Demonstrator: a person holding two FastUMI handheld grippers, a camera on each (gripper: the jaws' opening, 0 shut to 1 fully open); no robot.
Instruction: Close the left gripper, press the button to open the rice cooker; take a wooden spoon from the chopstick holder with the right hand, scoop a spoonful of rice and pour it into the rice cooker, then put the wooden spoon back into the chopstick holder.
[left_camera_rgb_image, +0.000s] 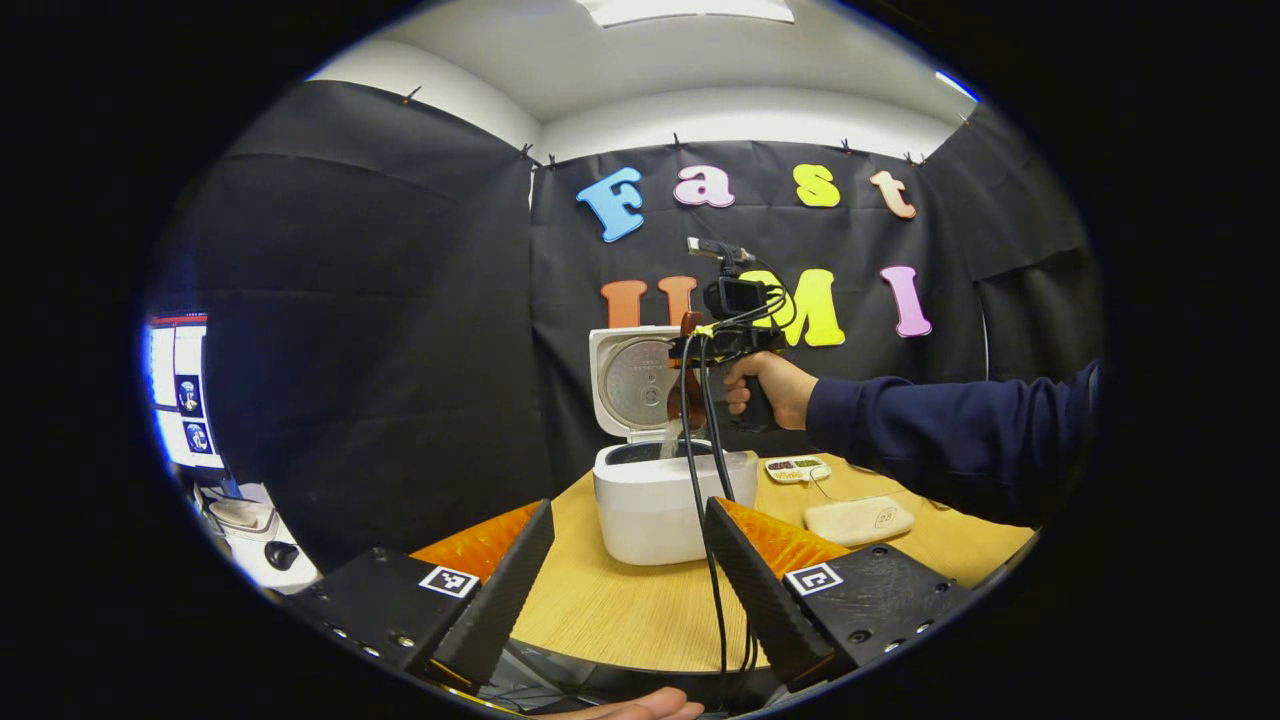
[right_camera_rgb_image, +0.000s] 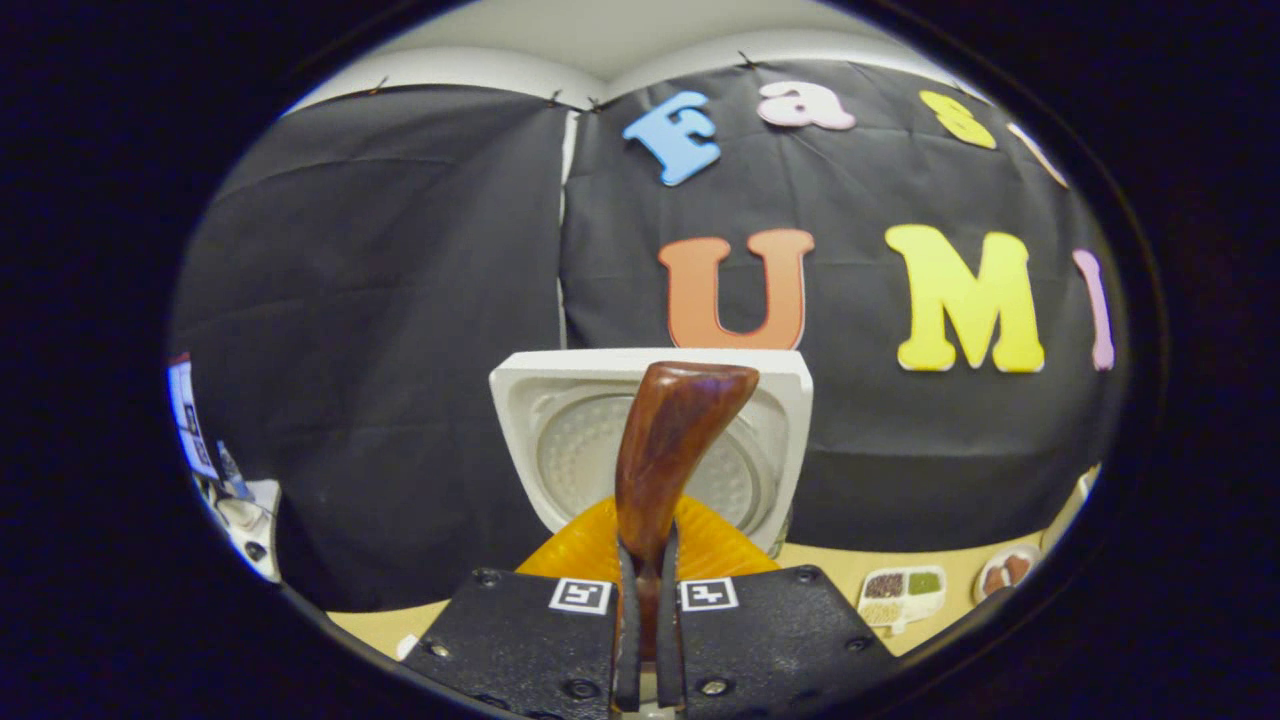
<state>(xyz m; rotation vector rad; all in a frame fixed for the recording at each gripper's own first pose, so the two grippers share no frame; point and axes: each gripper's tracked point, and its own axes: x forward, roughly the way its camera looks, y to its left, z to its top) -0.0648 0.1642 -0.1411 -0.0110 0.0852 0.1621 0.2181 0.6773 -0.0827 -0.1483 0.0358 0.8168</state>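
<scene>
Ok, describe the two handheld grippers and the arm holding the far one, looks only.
The left gripper has black housings, each bearing a square black-and-white marker, with ribbed orange parts behind its fingers. The right gripper has the same black housings, paired markers and an orange ribbed part. In the left gripper view it carries a small black camera on top, black cables hang from it, and the person's sleeve is dark navy.

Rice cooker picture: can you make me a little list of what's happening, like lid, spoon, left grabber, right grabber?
lid: open, standing upright behind the rice cooker
wooden spoon: held over the pot, rice seems to be falling from it
right gripper: shut on the spoon's handle
left gripper: open, holding nothing, back from the cooker
table: wooden, also has a small divided tray
</scene>
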